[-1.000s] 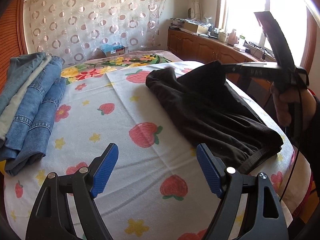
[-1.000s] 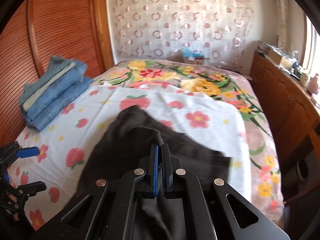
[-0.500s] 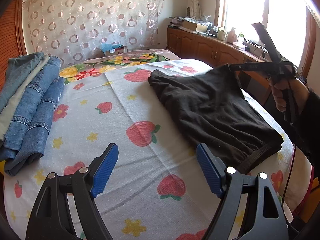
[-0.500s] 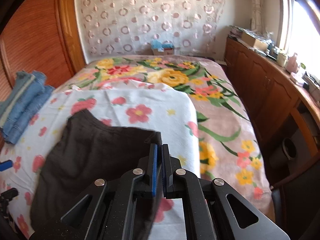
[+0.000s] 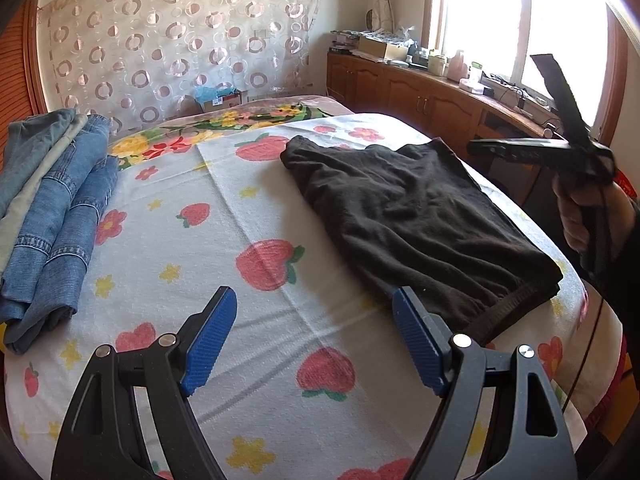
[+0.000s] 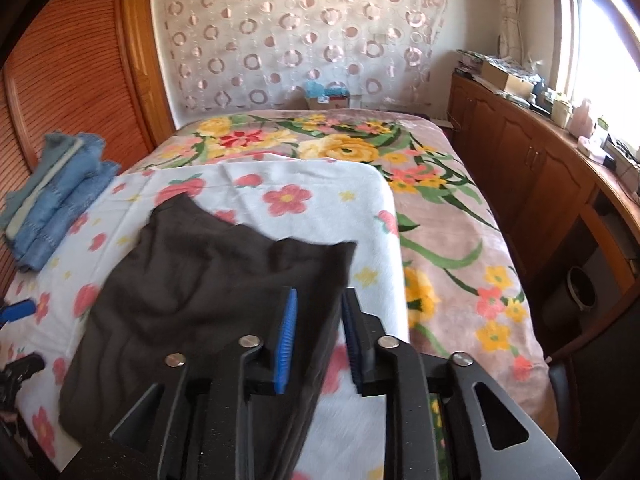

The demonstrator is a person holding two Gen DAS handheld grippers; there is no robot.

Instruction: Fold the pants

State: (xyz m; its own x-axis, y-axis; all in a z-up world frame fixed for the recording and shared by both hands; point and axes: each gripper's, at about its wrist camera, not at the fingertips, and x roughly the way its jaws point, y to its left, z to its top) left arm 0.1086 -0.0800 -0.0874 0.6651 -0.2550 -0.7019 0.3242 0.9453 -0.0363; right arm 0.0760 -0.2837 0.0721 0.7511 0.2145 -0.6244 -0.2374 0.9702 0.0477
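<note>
The black pants (image 5: 416, 220) lie folded flat on the strawberry-print sheet (image 5: 260, 280), right of centre. They also show in the right wrist view (image 6: 208, 280). My left gripper (image 5: 314, 344) is open and empty, hovering over the sheet just left of the pants' near waistband corner. My right gripper (image 6: 318, 336) is open, above the pants' right edge; the cloth lies below the gap between its blue pads. In the left wrist view the right gripper (image 5: 476, 147) is held clear above the pants' far right corner.
A stack of folded blue jeans (image 5: 48, 208) lies at the left edge of the bed, also seen in the right wrist view (image 6: 52, 200). A floral blanket (image 6: 440, 220) covers the far and right part. Wooden cabinets (image 6: 540, 184) run along the right.
My right gripper carried the pants' corner to the right, laid it flat and opened, letting the cloth go. My left gripper stayed open in place.
</note>
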